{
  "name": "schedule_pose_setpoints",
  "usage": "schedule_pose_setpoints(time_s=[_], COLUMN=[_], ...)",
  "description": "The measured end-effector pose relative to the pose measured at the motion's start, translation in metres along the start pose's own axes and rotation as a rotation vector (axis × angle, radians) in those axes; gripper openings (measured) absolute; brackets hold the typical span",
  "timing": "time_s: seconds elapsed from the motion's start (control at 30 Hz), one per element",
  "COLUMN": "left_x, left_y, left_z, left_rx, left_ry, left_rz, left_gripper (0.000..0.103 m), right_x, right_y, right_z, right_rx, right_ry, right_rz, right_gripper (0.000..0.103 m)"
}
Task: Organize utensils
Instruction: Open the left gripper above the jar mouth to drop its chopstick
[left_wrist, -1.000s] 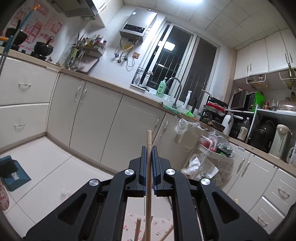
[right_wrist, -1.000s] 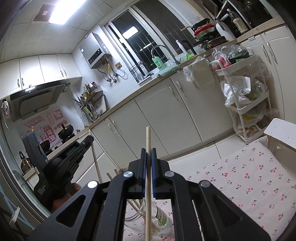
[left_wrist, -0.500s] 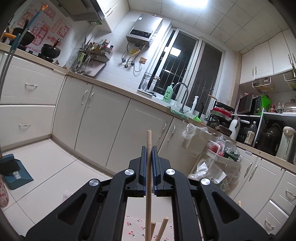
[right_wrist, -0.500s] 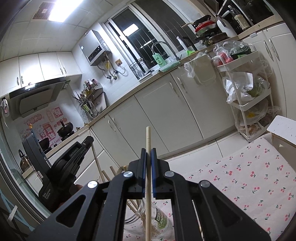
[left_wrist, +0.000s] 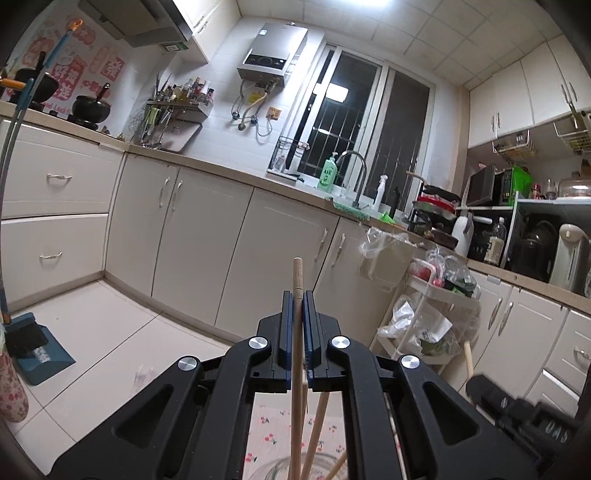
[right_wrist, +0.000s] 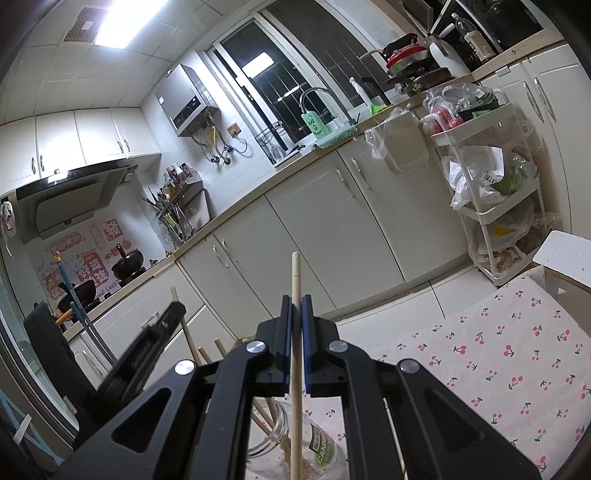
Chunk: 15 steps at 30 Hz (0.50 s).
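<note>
My left gripper (left_wrist: 297, 302) is shut on a wooden chopstick (left_wrist: 297, 354) that stands upright between its jaws, its lower end over the rim of a glass jar (left_wrist: 280, 469). My right gripper (right_wrist: 295, 306) is shut on a pale chopstick (right_wrist: 295, 332), upright, its lower end inside the clear glass jar (right_wrist: 314, 450) with a green label. Several other chopsticks (right_wrist: 207, 358) lean in the jar. The left gripper (right_wrist: 147, 347) shows at the left of the right wrist view. The right gripper (left_wrist: 517, 417) shows low right in the left wrist view.
The jar stands on a table with a cherry-print cloth (right_wrist: 498, 354). Beyond are white kitchen cabinets (left_wrist: 221, 251), a white trolley with bags (right_wrist: 487, 206), a white stool (right_wrist: 569, 258) and a blue dustpan (left_wrist: 40, 354) on the tiled floor.
Both grippers have sunk a little toward the jar with their chopsticks still held. The left gripper has tilted so more of the jar's rim and chopsticks show below it.
</note>
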<state>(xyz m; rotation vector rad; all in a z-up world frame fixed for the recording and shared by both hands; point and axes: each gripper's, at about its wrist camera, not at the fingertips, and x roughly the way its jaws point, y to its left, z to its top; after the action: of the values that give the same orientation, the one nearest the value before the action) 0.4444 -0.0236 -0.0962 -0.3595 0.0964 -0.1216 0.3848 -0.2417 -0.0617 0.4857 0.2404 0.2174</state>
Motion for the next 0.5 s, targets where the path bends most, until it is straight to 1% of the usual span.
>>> schedule_pose_setpoints(time_s=[0.3, 0.4, 0.5], left_x=[-0.027, -0.038, -0.054], left_y=[0.004, 0.011, 0.022], left_z=[-0.01, -0.009, -0.005], left_rx=[0.081, 0.109, 0.111], left_ry=[0.1, 0.125, 0.12], left_rz=[-0.024, -0.028, -0.02], left_gripper=[0.006, 0.011, 0.019], right_x=[0.002, 0.005, 0.011], right_y=[0.014, 0.019, 0.026], right_z=[0.002, 0.002, 0.004], right_rx=[0.033, 0.052, 0.067], right_ry=[-0.078, -0.106, -0.126], right_rz=[0.032, 0.041, 0.051], right_gripper=[0.006, 0.006, 0.006])
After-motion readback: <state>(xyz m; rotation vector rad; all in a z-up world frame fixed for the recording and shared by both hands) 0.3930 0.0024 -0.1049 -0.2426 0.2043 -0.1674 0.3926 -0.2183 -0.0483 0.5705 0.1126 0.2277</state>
